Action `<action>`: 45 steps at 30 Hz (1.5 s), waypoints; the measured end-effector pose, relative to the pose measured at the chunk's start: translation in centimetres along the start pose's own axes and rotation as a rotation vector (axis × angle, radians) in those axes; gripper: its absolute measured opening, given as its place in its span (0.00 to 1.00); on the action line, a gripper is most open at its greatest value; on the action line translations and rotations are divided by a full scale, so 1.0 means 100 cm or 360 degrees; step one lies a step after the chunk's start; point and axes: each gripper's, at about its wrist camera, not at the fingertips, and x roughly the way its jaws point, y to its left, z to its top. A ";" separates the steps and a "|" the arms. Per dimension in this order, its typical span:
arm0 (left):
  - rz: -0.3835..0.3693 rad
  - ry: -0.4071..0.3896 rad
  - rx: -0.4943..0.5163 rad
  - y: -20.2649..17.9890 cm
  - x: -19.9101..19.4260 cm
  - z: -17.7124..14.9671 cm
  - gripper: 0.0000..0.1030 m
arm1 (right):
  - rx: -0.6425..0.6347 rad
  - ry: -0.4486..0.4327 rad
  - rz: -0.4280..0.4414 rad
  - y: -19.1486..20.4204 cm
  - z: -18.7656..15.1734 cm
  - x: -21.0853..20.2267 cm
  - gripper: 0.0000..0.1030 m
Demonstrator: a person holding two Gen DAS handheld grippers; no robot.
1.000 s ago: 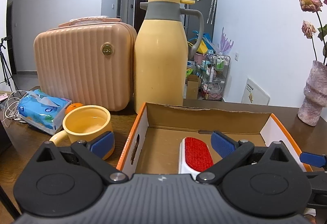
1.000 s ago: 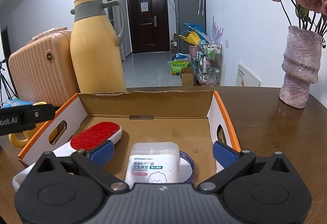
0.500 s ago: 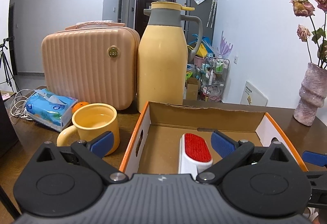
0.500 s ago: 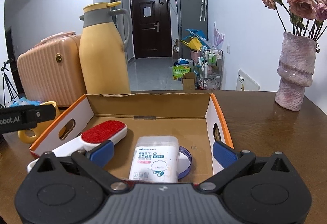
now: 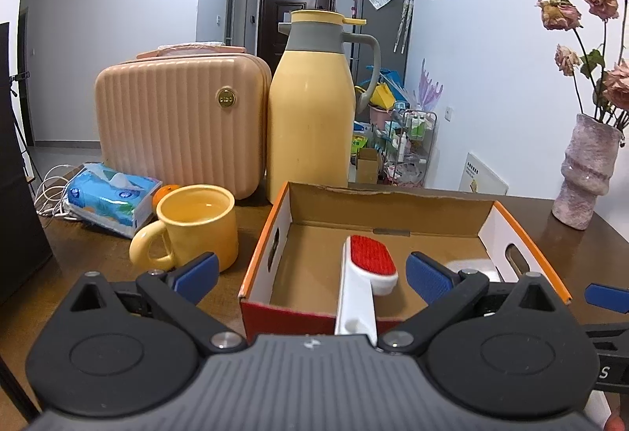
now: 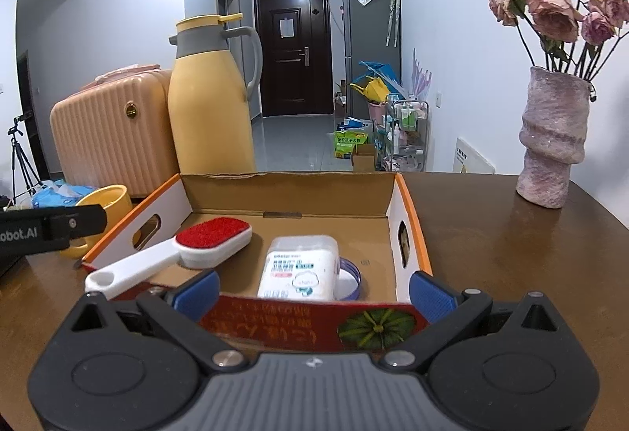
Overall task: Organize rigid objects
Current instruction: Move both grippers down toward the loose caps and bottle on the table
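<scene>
An open cardboard box (image 5: 393, 201) (image 6: 291, 191) with orange-edged white sides sits on the brown table. A white lint brush with a red pad (image 5: 369, 258) (image 6: 212, 232) lies in it, its handle sticking out over the near wall. Beside the brush in the box stands a clear cotton-swab box (image 6: 300, 267) against a blue-rimmed round lid (image 6: 352, 279). My left gripper (image 5: 310, 271) is open in front of the box's near left corner, holding nothing. My right gripper (image 6: 312, 287) is open just before the box's near wall, also holding nothing.
A yellow mug (image 5: 196, 224) stands left of the box, with a tissue pack (image 5: 110, 195) and an orange behind it. A yellow thermos jug (image 5: 310, 116) and a pink ribbed case (image 5: 177, 120) stand at the back. A pink vase (image 6: 550, 140) with dried roses is on the right.
Both grippers have pulled back from the box and risen; the box's near wall now shows in both views. The brush and swab box stay put.
</scene>
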 end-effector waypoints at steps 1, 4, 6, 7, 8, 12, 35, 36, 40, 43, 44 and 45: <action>-0.0001 0.0002 0.0002 -0.001 -0.004 -0.002 1.00 | 0.0000 0.0000 -0.0001 -0.001 -0.001 -0.002 1.00; -0.0003 0.0009 0.0005 -0.001 -0.013 -0.008 1.00 | -0.0004 -0.0002 -0.0006 -0.003 -0.008 -0.013 1.00; -0.0006 0.0012 0.0002 0.000 -0.019 -0.012 1.00 | -0.0005 -0.0002 -0.0008 -0.004 -0.012 -0.020 1.00; -0.0006 0.0013 0.0001 0.000 -0.022 -0.013 1.00 | -0.0006 -0.0002 -0.0009 -0.005 -0.013 -0.022 1.00; -0.0006 0.0015 0.0001 0.000 -0.025 -0.015 1.00 | -0.0008 -0.0002 -0.0010 -0.006 -0.016 -0.026 1.00; -0.0008 0.0021 0.0001 0.000 -0.036 -0.023 1.00 | -0.0013 0.0004 -0.0017 -0.010 -0.025 -0.037 1.00; 0.0018 0.0174 0.0052 -0.002 -0.060 -0.081 1.00 | -0.0089 0.0151 0.0001 -0.022 -0.084 -0.067 0.98; 0.0016 0.0179 0.0054 -0.002 -0.060 -0.083 1.00 | -0.0090 0.0158 0.0001 -0.022 -0.085 -0.067 0.98; -0.0003 0.0187 0.0061 -0.002 -0.061 -0.093 1.00 | -0.0093 0.0196 0.0005 -0.025 -0.091 -0.064 0.93; 0.0008 0.0203 0.0069 -0.001 -0.059 -0.101 1.00 | -0.0102 0.0220 0.0015 -0.026 -0.092 -0.060 0.90; 0.0015 0.0216 0.0074 0.000 -0.057 -0.104 1.00 | -0.0106 0.0230 0.0021 -0.026 -0.093 -0.058 0.89; 0.0019 0.0228 0.0078 0.000 -0.056 -0.107 1.00 | -0.0111 0.0237 0.0024 -0.025 -0.093 -0.056 0.89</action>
